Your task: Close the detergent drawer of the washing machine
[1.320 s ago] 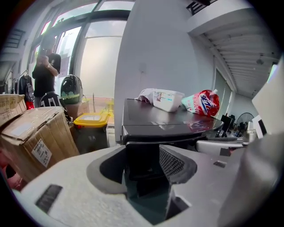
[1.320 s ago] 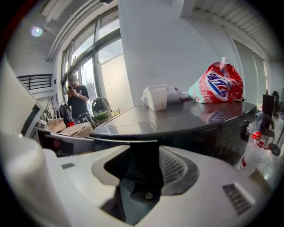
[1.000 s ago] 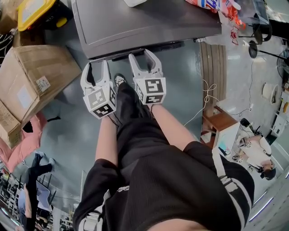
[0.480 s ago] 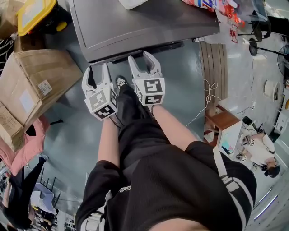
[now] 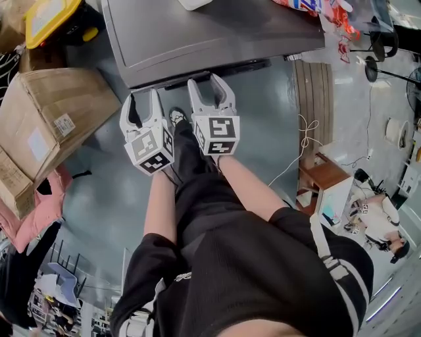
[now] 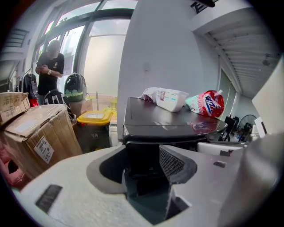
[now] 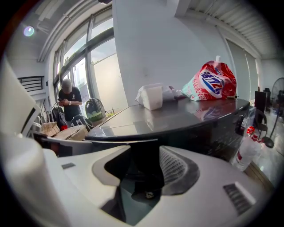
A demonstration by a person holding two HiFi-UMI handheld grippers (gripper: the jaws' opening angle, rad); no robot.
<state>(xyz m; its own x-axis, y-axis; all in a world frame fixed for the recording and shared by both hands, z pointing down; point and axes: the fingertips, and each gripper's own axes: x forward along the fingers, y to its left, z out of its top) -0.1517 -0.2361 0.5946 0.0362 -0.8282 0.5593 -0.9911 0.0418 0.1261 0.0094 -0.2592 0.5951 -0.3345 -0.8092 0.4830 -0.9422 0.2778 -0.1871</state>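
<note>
The washing machine has a dark grey top and stands at the top of the head view. A dark strip runs along its front edge; I cannot tell whether it is the detergent drawer. My left gripper is open, with nothing between its jaws, just before the machine's front left corner. My right gripper is open too, its tips close to the dark strip; contact does not show. In the left gripper view the left gripper frames the dark front below the top. The right gripper faces the same front under the top.
A white tub and a red detergent pouch lie on the machine. A cardboard box and a yellow-lidded bin stand to the left. A person stands by the windows. A wooden stool and a cable are at the right.
</note>
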